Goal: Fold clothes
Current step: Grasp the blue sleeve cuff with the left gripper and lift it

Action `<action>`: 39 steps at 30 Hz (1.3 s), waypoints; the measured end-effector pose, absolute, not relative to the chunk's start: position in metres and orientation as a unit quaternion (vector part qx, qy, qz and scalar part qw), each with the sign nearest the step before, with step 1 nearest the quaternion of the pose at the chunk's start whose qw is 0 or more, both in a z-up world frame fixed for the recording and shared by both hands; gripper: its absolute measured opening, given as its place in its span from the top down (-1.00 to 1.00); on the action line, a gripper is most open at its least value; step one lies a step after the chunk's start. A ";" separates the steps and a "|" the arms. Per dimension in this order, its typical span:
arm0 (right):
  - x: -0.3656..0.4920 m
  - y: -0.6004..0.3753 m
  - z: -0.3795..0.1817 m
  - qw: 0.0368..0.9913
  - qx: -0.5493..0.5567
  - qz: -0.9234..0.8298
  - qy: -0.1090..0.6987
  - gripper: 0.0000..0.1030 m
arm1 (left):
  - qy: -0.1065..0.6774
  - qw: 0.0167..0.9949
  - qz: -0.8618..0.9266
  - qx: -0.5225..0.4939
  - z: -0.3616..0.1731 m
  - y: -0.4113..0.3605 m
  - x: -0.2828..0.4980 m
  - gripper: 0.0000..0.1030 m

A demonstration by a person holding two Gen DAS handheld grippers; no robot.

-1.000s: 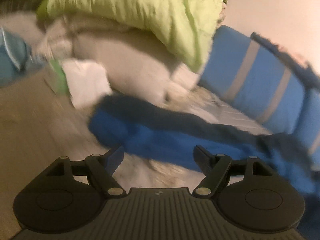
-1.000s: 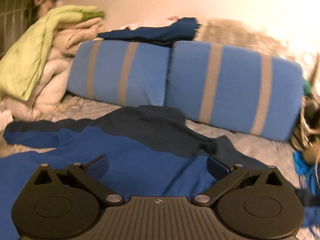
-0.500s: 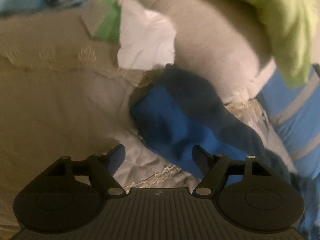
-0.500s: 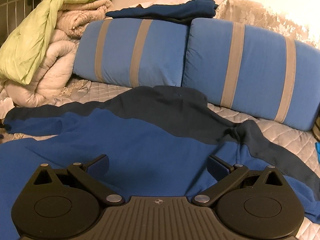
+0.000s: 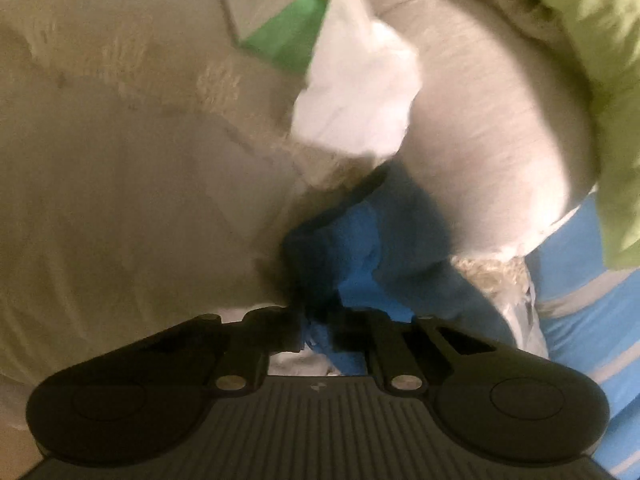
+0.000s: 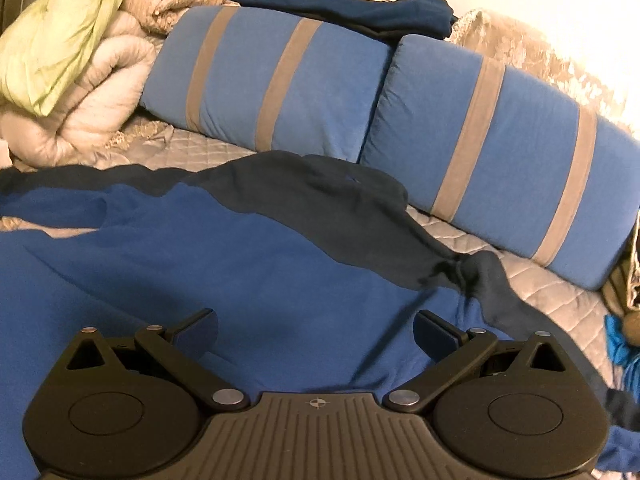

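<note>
The blue sweatshirt (image 6: 248,264) lies spread across the quilted bed (image 6: 560,292), its dark navy upper band running from the left edge of the right wrist view down toward the lower right, where one sleeve (image 6: 492,284) bunches into a twisted knot. The right hand-held gripper (image 6: 316,330) hovers low over the bright blue body of the garment with its jaws spread wide and nothing between them; bare fabric shows all around its fingers. Behind the sweatshirt two blue cushions (image 6: 500,148) with grey stripes stand against the wall, close to the garment's top edge, and a dark folded garment (image 6: 360,8) rests on top of them. A heap of pale quilts (image 6: 100,80) with a lime-green sheet (image 6: 52,36) crowds the far left corner. In the blurred left wrist view, the left hand-held gripper (image 5: 332,322) has its fingers drawn close together on the end of the other sleeve (image 5: 360,248), which lies beside the pale quilt roll (image 5: 488,144). A white crumpled cloth (image 5: 356,92) lies just beyond the cuff. To the left the bed cover (image 5: 120,180) stretches bare.
</note>
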State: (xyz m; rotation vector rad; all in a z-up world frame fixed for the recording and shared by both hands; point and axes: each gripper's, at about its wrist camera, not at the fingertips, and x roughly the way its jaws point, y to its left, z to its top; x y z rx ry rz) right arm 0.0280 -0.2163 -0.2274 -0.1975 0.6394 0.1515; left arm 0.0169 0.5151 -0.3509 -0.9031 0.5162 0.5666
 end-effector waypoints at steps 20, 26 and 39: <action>0.023 -0.228 -0.229 0.947 -0.072 0.068 0.306 -1.00 | 0.212 0.940 0.173 -0.203 -0.180 0.395 0.048 0.86; 0.025 -0.235 -0.230 0.944 -0.051 0.090 0.314 -1.00 | 0.207 0.960 0.143 -0.120 -0.148 0.328 0.060 0.86; 0.030 -0.246 -0.233 0.939 -0.004 0.097 0.329 -0.99 | 0.201 0.978 0.033 -0.040 -0.128 0.226 0.109 0.86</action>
